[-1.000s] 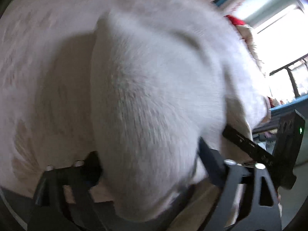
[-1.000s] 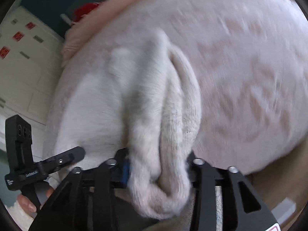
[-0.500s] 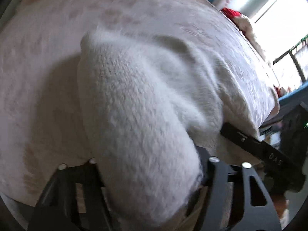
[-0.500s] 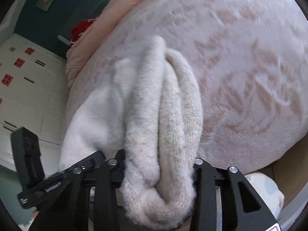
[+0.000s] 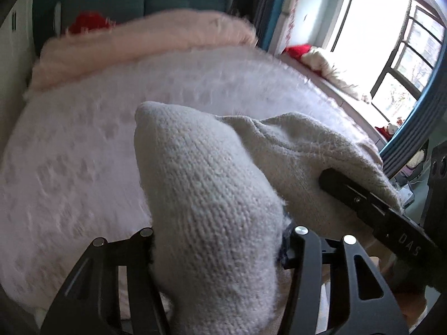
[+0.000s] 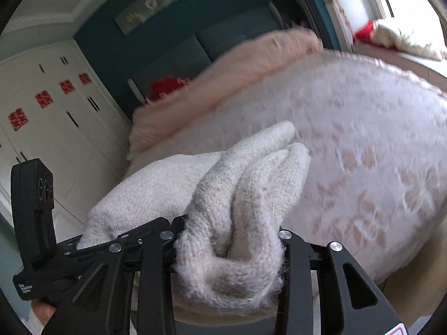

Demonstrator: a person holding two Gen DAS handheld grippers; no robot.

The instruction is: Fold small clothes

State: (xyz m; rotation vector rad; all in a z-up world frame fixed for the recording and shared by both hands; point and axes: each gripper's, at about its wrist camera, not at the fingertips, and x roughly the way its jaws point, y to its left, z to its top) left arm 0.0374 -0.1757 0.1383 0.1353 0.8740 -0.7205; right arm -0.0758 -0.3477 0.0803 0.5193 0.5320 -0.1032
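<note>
Left tongs (image 5: 220, 254): jaws had just been closing and pinched a thick bunch of the cream knitted garment (image 5: 212, 195) between them. Right tongs (image 6: 227, 247): jaws likewise had just narrowed and clamped a doubled fold of the same garment at its other end. The knit hung stretched between the two tongs, lifted above the bed. Beneath it lay a white fleecy blanket (image 6: 363, 145) with a faint pink flower pattern; a pink blanket (image 5: 145, 42) was bunched at the far side. White cupboards (image 6: 56, 117) stood beyond, a bright window (image 5: 391, 42) opposite.
</note>
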